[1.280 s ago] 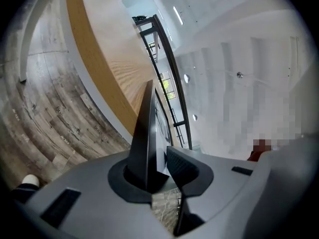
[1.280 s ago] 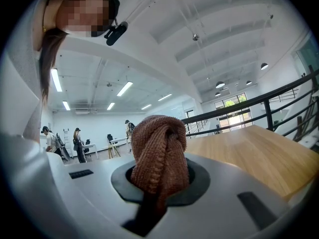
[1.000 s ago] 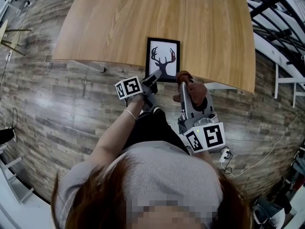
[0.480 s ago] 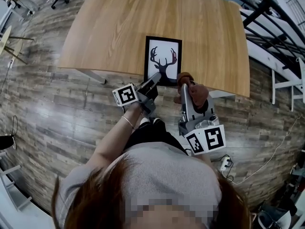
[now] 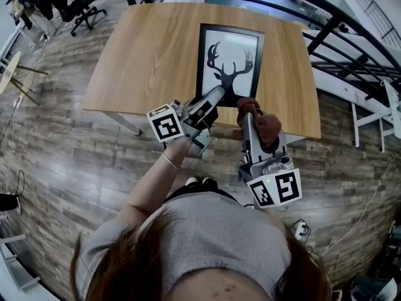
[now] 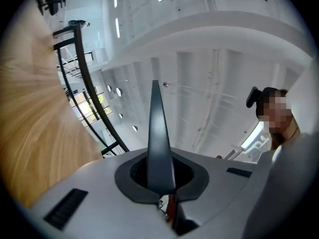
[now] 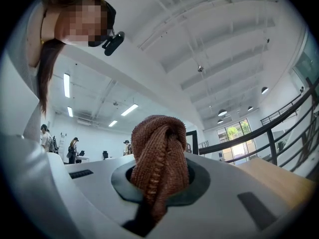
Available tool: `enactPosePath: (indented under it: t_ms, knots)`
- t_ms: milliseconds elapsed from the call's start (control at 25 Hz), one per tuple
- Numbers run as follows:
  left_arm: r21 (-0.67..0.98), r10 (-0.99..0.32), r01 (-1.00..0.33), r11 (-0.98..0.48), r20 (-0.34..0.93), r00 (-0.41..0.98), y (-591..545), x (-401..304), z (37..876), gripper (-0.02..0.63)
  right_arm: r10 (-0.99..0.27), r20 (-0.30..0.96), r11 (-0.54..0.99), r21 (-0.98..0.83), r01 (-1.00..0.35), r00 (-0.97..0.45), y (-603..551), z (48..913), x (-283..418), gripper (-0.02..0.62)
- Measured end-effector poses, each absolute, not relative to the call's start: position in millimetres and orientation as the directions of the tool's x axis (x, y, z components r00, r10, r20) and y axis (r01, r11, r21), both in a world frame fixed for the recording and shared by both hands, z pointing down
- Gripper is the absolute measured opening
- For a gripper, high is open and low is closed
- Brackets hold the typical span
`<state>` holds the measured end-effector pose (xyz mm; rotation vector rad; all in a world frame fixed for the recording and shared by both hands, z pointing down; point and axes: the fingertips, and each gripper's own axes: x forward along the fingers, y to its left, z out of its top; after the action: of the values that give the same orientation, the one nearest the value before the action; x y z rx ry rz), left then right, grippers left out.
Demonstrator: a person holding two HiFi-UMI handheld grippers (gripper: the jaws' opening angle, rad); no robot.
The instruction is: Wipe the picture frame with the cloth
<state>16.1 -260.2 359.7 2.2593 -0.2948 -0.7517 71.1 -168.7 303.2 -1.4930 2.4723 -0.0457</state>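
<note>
**Obs., standing by the table (image 5: 150,49).**

- L gripper (image 5: 216,96): jaws clamped on the lower edge of the picture frame (image 5: 229,60), near its bottom-left corner. In the left gripper view the frame shows edge-on, a thin dark blade rising from between the jaws against the ceiling. So it is pinched by its thickness and held up at a tilt. It looks clear of the tabletop, not lying flat.
- Why, prob.: a grip on the rim leaves the glass and the deer-antler print unobstructed. Tilting it toward the person presents the whole face for a wipe.
- R gripper (image 5: 245,113): jaws closed on the cloth (image 5: 260,123), a brown knit. A fat wad bulges past the tips in the right gripper view. Why, prob.: the wad makes a soft pad, so fabric meets the glass and not the hard jaws.
- Rel. pos.: the cloth sits just beside the frame's bottom-right corner, at or just below the lower rim. Can't tell if it's touching. The frame face extends up and away from the R gripper, and the L gripper is close by on the left.
- Est.: wipe not yet begun, and the glass above the cloth has no contact.
</note>
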Motion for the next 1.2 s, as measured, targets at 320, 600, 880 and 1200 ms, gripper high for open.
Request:
enactPosePath:
  t_ms: [320, 600, 880, 1200]
  knots:
    - [0.553, -0.277, 0.127, -0.823, -0.586, 0.761, -251, 23, 268, 0.020, -0.848, -0.278, 0.494, -0.105, -0.863, -0.452, -157, 267, 69, 0.046]
    - [0.464, -0.225, 0.093, -0.881, -0.583, 0.781, -239, 24, 244, 0.020, -0.730, -0.367, 0.609, 0.034, -0.793, -0.576, -141, 210, 39, 0.046]
    - [0.411, -0.195, 0.082, -0.908, -0.586, 0.786, -225, 33, 233, 0.020, -0.616, -0.501, 0.508, 0.337, -0.793, -0.608, -136, 98, 21, 0.046]
    - [0.371, -0.162, 0.087, -0.925, -0.587, 0.793, -213, 45, 229, 0.020, -0.651, -0.511, 0.332, 0.473, -0.816, -0.561, -175, 59, 14, 0.046]
